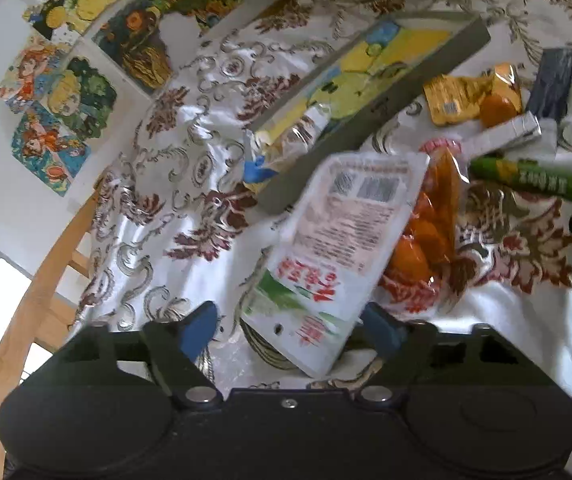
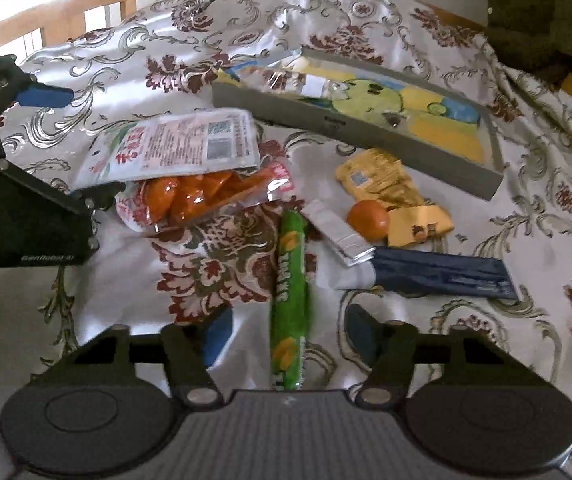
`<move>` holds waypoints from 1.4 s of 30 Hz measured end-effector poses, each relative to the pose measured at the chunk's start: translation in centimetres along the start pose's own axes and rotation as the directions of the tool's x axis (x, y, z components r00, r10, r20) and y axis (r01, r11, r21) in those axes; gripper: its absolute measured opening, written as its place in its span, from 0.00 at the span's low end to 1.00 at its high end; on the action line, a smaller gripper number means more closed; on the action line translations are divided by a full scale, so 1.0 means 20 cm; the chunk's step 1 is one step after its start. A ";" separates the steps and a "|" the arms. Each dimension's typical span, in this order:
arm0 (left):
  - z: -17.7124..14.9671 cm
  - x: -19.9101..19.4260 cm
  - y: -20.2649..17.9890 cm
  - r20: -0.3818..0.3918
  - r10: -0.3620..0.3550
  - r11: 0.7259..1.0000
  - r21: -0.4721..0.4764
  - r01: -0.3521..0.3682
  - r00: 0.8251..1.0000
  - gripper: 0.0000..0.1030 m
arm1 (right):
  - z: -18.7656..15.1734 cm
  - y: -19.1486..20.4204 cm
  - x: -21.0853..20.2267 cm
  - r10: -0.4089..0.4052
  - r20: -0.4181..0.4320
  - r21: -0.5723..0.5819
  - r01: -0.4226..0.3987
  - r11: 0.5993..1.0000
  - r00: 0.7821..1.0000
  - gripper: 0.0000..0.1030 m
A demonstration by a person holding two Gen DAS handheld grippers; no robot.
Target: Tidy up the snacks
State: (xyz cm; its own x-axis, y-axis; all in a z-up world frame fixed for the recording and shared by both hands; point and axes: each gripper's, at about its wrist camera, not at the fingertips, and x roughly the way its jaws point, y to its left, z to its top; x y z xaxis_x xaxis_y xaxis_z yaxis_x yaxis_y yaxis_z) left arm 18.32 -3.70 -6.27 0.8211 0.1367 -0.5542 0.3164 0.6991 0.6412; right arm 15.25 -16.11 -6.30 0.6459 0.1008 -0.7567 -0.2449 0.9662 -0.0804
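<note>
Looking out from the left wrist: left claw (image 1: 288, 330) spread wide, blue pads either side of the white pouch (image 1: 338, 248), neither pad pressing on it as far as can be told. Pouch straight ahead between the fingers, propped on the orange snack bag (image 1: 426, 236) just beyond and to the right of the claw. Grey tray (image 1: 370, 128) further ahead, already holding 1 clear packet (image 1: 286, 140). Likely slip: closing on the pouch's thin lower edge only, so it pivots and drops short of the tray; or catching the orange bag's film together with it and dragging both. Green tube (image 1: 534, 180) far right of this claw, near enough to be knocked in a sideways swing. Turning to the right wrist: right claw (image 2: 288, 336) also open wide, green tube (image 2: 290, 300) lying lengthwise between the fingers, running away from the claw, not clamped. Round and slick by the look of it, so apt to roll or squirt forward under an off-centre squeeze. Silver bar (image 2: 336, 230), orange ball (image 2: 368, 219) and blue bar (image 2: 442, 274) ahead and right, easily nudged. Left claw (image 2: 46, 98) far ahead-left; both heading for 1 tray risks a clash.
</note>
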 end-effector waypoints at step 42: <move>0.10 0.17 0.21 0.049 -0.008 0.973 -0.228 0.019 0.999 0.15 | 0.04 -0.07 0.13 0.110 0.003 0.176 -0.108 0.978 0.994 0.26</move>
State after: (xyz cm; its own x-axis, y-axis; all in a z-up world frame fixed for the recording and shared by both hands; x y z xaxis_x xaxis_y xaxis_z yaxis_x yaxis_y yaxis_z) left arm 23.33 -1.71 -4.43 0.8410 0.0967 -0.5323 0.2148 0.8433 0.4926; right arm 17.84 -17.08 -7.60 0.6171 0.2068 -0.7592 -0.1823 0.9762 0.1176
